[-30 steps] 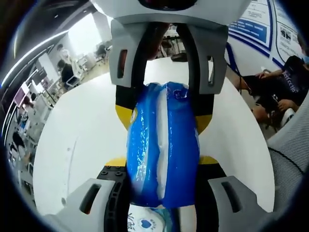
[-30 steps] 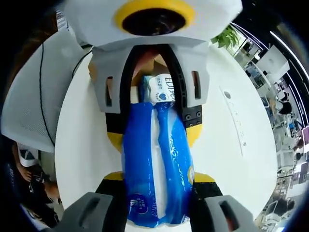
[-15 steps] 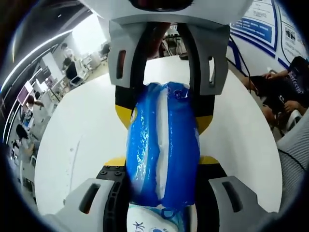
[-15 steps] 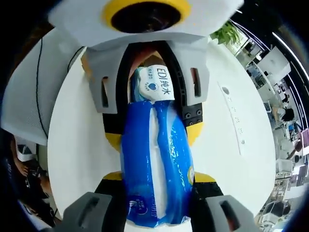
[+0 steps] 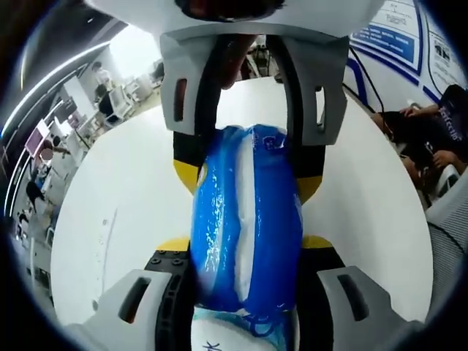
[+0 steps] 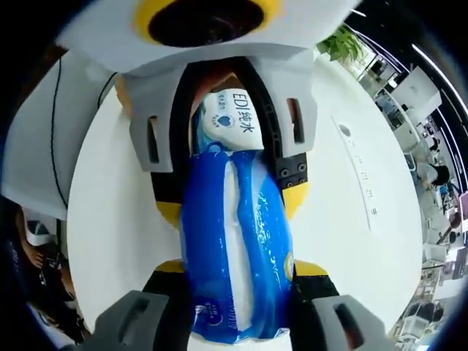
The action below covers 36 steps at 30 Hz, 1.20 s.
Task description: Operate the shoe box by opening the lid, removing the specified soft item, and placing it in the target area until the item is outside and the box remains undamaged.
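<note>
A soft blue plastic pack (image 5: 245, 219) with a white seam hangs above the white round table (image 5: 124, 212), held at both ends. My left gripper (image 5: 245, 245) is shut on its near end in the left gripper view. My right gripper (image 5: 245, 175) comes in from the top there and is shut on the far end. In the right gripper view my right gripper (image 6: 238, 267) clamps the blue pack (image 6: 234, 248). The left gripper (image 6: 232, 206) grips its far part, where a white printed label (image 6: 228, 121) shows between the fingers.
The table (image 6: 351, 219) spreads under both grippers. A seated person (image 5: 431, 131) and a mesh chair (image 5: 450, 234) are at the right edge of the left gripper view. A grey mesh chair back (image 6: 44, 153) stands beside the table. Desks and people (image 5: 44, 153) lie beyond.
The white label end of the pack has slid further into sight between the left gripper's fingers in the right gripper view. Both grippers keep their hold; the views shifted slightly.
</note>
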{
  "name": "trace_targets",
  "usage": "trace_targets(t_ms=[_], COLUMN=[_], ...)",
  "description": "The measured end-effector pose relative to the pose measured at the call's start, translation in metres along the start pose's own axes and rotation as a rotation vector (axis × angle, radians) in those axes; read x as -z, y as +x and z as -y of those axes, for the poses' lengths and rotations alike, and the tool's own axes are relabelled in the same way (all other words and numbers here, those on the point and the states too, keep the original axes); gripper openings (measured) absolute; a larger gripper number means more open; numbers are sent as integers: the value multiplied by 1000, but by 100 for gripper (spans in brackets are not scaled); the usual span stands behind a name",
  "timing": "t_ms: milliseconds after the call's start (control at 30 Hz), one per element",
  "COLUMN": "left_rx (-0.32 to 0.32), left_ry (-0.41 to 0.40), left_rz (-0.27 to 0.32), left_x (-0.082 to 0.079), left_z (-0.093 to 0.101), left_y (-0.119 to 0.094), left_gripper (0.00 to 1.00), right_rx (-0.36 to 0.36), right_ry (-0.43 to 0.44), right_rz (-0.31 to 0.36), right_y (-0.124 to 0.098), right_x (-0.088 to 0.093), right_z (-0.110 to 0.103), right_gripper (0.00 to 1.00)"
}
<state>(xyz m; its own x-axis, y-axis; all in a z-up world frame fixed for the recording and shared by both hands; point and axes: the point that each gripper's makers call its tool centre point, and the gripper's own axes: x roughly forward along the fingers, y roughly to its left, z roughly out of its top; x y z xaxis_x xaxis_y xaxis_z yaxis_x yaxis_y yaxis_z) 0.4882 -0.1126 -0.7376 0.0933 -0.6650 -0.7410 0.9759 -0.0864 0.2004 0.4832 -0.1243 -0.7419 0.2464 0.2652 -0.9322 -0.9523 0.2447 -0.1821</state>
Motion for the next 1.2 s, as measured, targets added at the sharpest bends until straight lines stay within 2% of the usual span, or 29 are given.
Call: trace_targets(t_ms=[1000,1200], left_rx=[1,7], left_ry=[-41,-40], left_rz=[-22,-39], left_x=[10,14], left_z=[-2,1], left_y=[14,15], left_gripper=[56,57], right_rx=[-11,4], right_ry=[20,-1], right_rz=[-18,-33], right_y=[21,26], right_x=[11,13], right_z=[2,1], right_gripper=[52,54])
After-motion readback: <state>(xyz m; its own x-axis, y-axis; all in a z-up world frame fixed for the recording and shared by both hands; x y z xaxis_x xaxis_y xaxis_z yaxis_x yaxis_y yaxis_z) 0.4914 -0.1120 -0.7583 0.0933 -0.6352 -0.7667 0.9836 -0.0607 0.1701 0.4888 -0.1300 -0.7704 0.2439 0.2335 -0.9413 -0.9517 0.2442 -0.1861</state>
